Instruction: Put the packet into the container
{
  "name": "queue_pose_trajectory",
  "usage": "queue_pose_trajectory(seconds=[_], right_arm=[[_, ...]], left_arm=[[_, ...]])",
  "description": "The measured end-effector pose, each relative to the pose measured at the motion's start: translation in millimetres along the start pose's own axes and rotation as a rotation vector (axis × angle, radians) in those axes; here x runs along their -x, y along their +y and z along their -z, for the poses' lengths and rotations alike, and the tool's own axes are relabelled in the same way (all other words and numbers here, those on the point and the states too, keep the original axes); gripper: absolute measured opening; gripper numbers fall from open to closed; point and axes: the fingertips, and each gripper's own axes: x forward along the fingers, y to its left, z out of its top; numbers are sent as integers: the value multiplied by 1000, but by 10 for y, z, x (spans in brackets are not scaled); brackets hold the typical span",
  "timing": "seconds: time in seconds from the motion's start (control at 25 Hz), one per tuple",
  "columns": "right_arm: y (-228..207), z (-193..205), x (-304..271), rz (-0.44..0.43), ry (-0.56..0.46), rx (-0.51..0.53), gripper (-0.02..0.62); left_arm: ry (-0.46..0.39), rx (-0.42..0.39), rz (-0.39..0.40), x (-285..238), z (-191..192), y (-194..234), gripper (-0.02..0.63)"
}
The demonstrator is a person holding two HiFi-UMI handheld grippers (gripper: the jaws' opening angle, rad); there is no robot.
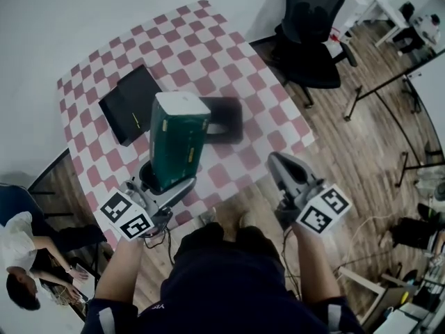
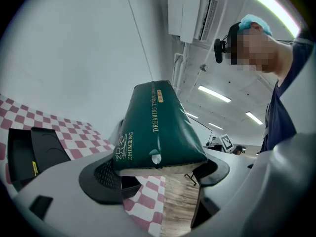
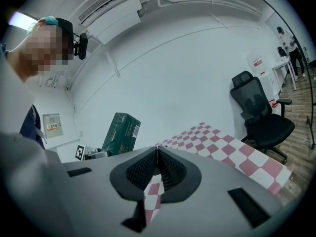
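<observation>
A tall dark green packet (image 1: 178, 142) with a white end and gold print is held up above the checkered table. My left gripper (image 1: 163, 180) is shut on its lower end; in the left gripper view the green packet (image 2: 157, 130) fills the space between the jaws. A black container (image 1: 221, 119) sits on the table just behind the packet, mostly hidden by it. My right gripper (image 1: 284, 170) hovers off the table's near right edge, shut with nothing in it; its jaws meet in the right gripper view (image 3: 157, 168), where the packet (image 3: 120, 132) shows at the left.
A flat black lid or tray (image 1: 129, 103) lies on the red-and-white checkered table (image 1: 208, 54) at the left. A black office chair (image 1: 313, 33) stands beyond the table's right corner. A seated person (image 1: 28, 256) is at the lower left. Wooden floor lies to the right.
</observation>
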Motion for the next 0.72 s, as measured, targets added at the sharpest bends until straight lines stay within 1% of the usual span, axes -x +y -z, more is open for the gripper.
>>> queue_pose_trajectory(seconds=[0.12, 0.24, 0.32, 0.48, 0.72], right_arm=[[-85, -27, -71, 6, 2, -6, 18], [-192, -9, -132, 1, 9, -20, 18], [-282, -20, -164, -2, 11, -27, 18], [-504, -44, -221, -12, 24, -43, 18], [-899, -41, -269, -19, 56, -85, 17]], left_arm=[[43, -45, -8, -115, 10, 171, 440], [111, -128, -20, -227, 62, 332, 440], [162, -199, -26, -333, 97, 447, 440], [301, -334, -26, -586, 237, 662, 440], [531, -524, 3, -938, 509, 939, 440]])
